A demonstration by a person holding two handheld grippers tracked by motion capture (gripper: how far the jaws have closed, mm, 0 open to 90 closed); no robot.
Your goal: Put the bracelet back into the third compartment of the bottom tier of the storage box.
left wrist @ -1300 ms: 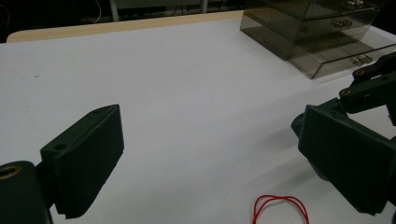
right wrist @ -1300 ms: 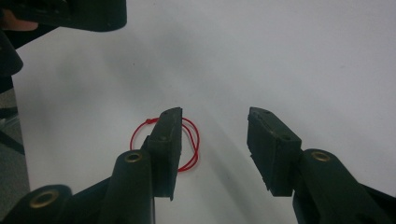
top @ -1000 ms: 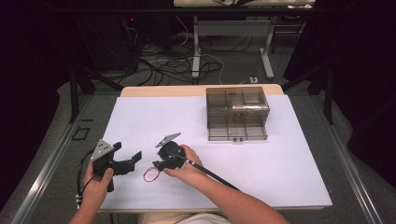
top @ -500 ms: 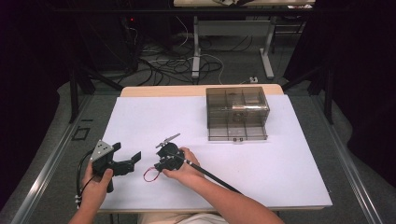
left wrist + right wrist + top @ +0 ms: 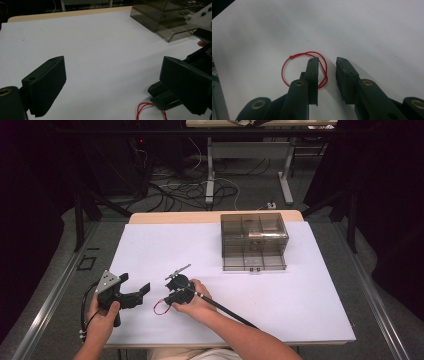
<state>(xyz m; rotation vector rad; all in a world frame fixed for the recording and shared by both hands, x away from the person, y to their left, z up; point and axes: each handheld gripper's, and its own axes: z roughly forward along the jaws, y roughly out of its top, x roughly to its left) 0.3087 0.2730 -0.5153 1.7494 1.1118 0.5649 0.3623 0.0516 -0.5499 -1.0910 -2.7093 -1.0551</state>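
Since a second ago the right gripper [image 5: 167,298] has drawn nearer the person and lower, down over the red loop [image 5: 160,307]; the left gripper [image 5: 134,294] has hardly shifted.

Right gripper: held low at the near left of the white sheet [image 5: 300,290], its cable running back along the forearm. In the right gripper view its jaws stand a little apart with bare sheet in the gap. The left-hand jaw lies over the right part of the loop [image 5: 287,75]; most of the loop shows to the left of that jaw, and one strand passes just past the jaw's inner edge. Whether the jaw touches the loop cannot be told.

Left gripper: jaws wide apart, nothing between them, held just left of the loop. In the left gripper view the loop [image 5: 143,110] lies on the sheet near the bottom, just beside the right gripper's black body [image 5: 165,98].

Loop: flat on the sheet, near left, between the two grippers.

Smoked clear box [image 5: 254,241] stands at the far right of the sheet, well apart from both grippers.
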